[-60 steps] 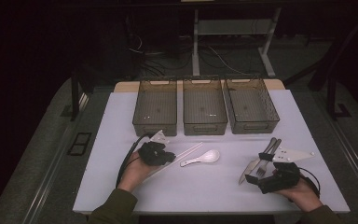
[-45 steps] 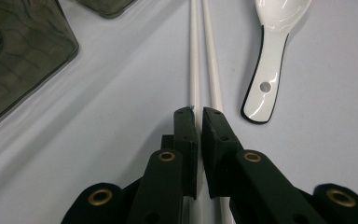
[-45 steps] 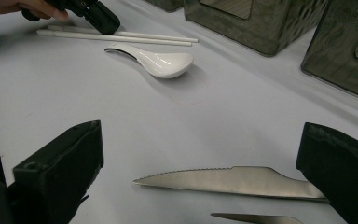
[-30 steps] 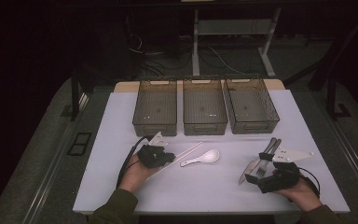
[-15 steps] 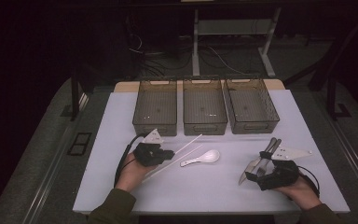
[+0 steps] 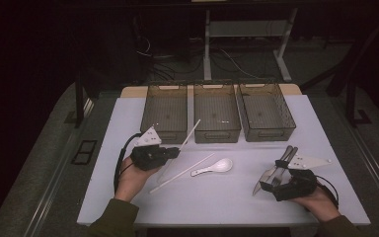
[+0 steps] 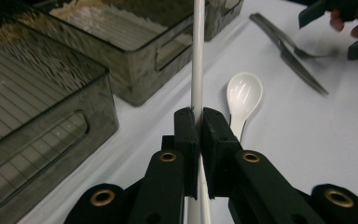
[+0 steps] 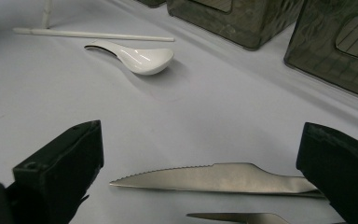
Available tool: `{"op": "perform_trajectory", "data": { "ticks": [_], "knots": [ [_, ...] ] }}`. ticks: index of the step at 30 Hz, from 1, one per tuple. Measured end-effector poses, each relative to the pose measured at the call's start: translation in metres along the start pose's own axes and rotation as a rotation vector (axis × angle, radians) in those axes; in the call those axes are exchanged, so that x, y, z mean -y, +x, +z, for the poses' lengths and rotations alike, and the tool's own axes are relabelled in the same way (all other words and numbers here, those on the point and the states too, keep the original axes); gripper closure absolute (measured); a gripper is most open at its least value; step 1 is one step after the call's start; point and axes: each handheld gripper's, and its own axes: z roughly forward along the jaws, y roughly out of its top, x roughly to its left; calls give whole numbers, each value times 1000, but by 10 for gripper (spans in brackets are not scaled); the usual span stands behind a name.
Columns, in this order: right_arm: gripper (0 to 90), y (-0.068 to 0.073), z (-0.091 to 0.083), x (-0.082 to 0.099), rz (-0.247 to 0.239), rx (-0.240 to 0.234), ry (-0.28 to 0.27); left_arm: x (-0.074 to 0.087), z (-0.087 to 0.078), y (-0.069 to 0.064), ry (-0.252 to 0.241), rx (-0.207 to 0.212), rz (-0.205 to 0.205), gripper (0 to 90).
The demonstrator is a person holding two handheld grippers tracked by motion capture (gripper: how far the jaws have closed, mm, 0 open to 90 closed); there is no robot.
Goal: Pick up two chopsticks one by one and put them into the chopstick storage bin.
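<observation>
Left gripper point(image 6: 173, 152): left of centre in the high view, jaws clamped tight on 1 white chopstick point(image 6: 187, 139), its far end angled up toward the left bin point(image 6: 167, 109).
Second chopstick point(image 6: 182, 173): flat on the table point(image 6: 128, 123), lower centre, beside the white spoon point(image 6: 213, 168).
Right gripper point(image 6: 274, 183): lower right, jaws wide apart, holding nothing, straddling the knife point(image 8: 214, 178).
Doing it well: keep the grip firm and the stick level; clear the bin's rim before letting go.
</observation>
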Motion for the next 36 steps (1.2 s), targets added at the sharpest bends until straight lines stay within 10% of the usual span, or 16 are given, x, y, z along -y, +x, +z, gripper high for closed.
{"op": "perform_trajectory", "data": {
  "ticks": [36],
  "knots": [
    [8,0,-3,1,15,2,-11,-41,-23,31,-156,-28,-38,850]
  ]
}}
